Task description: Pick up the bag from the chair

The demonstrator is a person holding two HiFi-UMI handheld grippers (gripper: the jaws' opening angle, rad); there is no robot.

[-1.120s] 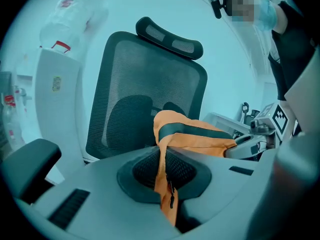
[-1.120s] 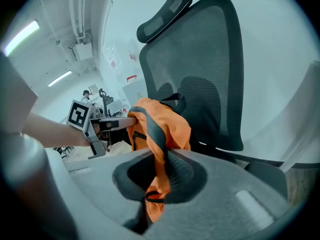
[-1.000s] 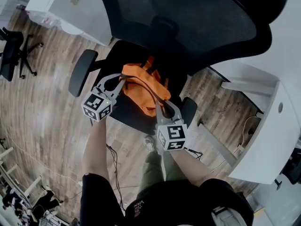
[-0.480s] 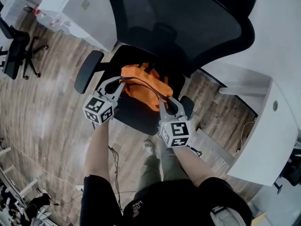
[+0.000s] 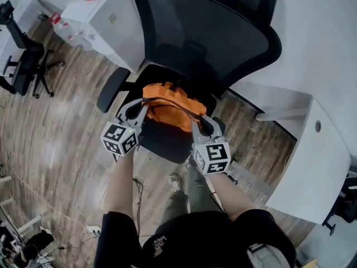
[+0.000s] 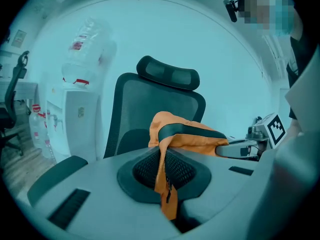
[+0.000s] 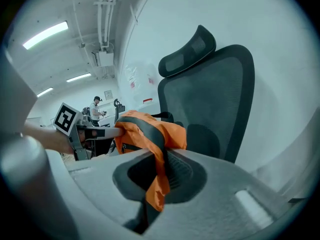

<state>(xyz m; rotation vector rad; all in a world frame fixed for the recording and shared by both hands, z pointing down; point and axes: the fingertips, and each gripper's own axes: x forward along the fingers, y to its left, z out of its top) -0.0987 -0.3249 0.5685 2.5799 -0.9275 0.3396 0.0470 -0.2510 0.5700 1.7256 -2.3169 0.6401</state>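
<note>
head view: above, steeply down onto chair (image 5: pixel 206 38) | left, right gripper views: close before chair, facing its backrest (image 6: pixel 132 109) | shared: backrest

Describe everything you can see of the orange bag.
The bag is soft orange fabric, crumpled, with a dark strap across its top. The left gripper and the right gripper are each shut on one end of it, so it is slung between them above the seat of the black chair. Whether it touches the seat cannot be told.
</note>
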